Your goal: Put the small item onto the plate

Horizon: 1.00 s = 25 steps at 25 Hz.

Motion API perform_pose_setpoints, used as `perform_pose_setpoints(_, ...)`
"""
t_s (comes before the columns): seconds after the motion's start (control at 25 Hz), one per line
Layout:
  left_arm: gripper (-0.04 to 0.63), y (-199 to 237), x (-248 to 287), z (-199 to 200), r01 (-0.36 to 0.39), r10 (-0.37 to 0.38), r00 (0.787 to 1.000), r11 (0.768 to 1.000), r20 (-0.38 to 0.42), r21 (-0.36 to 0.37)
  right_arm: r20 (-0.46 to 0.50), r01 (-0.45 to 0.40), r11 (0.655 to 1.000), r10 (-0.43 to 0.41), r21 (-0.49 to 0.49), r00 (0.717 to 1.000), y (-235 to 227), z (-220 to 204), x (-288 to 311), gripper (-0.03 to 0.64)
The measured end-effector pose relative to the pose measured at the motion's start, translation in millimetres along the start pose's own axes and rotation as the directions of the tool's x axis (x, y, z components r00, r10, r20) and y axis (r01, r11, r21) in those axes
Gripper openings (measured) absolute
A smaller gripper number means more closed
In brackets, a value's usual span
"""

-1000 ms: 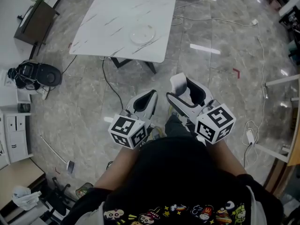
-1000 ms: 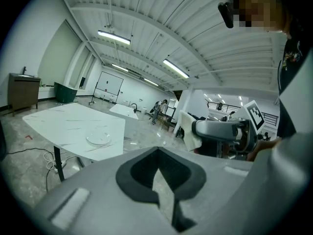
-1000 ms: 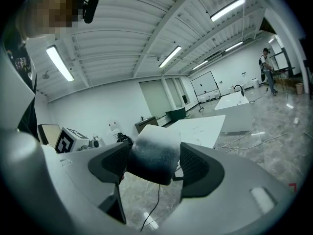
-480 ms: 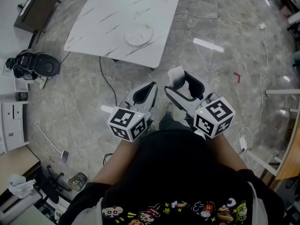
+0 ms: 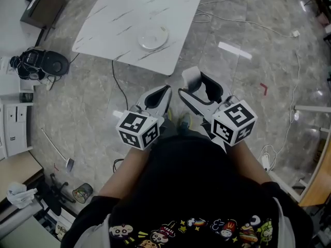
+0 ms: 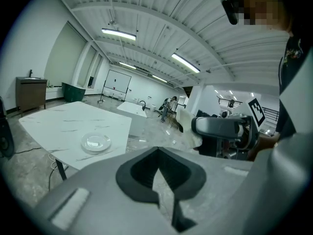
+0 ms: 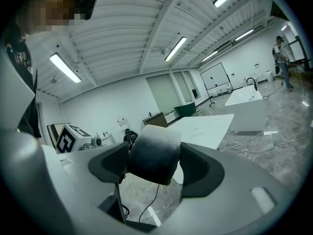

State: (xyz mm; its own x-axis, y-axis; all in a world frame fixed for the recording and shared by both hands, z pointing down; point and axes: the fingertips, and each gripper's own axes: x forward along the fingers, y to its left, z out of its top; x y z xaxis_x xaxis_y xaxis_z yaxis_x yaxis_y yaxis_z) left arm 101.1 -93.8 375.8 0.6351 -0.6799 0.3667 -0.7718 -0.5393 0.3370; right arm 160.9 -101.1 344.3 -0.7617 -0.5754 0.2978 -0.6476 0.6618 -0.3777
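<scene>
My right gripper (image 5: 195,87) is shut on a small white, soft-looking item (image 5: 190,78), held in front of the person's body above the floor. In the right gripper view the item (image 7: 152,153) fills the gap between both pads. My left gripper (image 5: 161,96) hangs beside it with its jaws shut and nothing in them; its own view shows the tips meeting (image 6: 157,151). A clear round plate (image 5: 153,37) rests near the front edge of the white marble table (image 5: 119,14), ahead of both grippers. From the left gripper view the plate (image 6: 96,141) lies to the lower left.
A black cable (image 5: 119,87) trails over the grey stone floor from under the table. A black round appliance (image 5: 44,65) and white drawers (image 5: 13,133) stand at the left, with a dark cabinet (image 5: 40,4) behind. A white cord (image 5: 243,22) runs at the right.
The view has shifted slightly, so the table's front edge and both grippers sit a little higher and further left in the frame. The right gripper keeps its hold on the item.
</scene>
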Motion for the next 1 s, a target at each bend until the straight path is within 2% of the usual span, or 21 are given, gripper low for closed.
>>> perform_pose_setpoints(0.2, 0.002, 8, 5, 3, -0.021, 0.021, 1.000, 1.000, 0.009, -0.003, -0.014, 0.011, 1.000, -0.011, 0.003, 1.000, -7, -3, 2, 0.353)
perform_pose_setpoints(0.56, 0.002, 23, 25, 5, 0.015, -0.014, 1.000, 0.999, 0.008, -0.047, -0.059, 0.037, 0.999, -0.037, 0.002, 0.998, -21, -9, 21, 0.354)
perform_pose_setpoints(1.0, 0.002, 94, 50, 0, -0.041, 0.039, 0.999, 0.995, -0.023, -0.095, -0.135, 0.026, 0.999, -0.029, -0.019, 0.990, -43, -13, 102, 0.353)
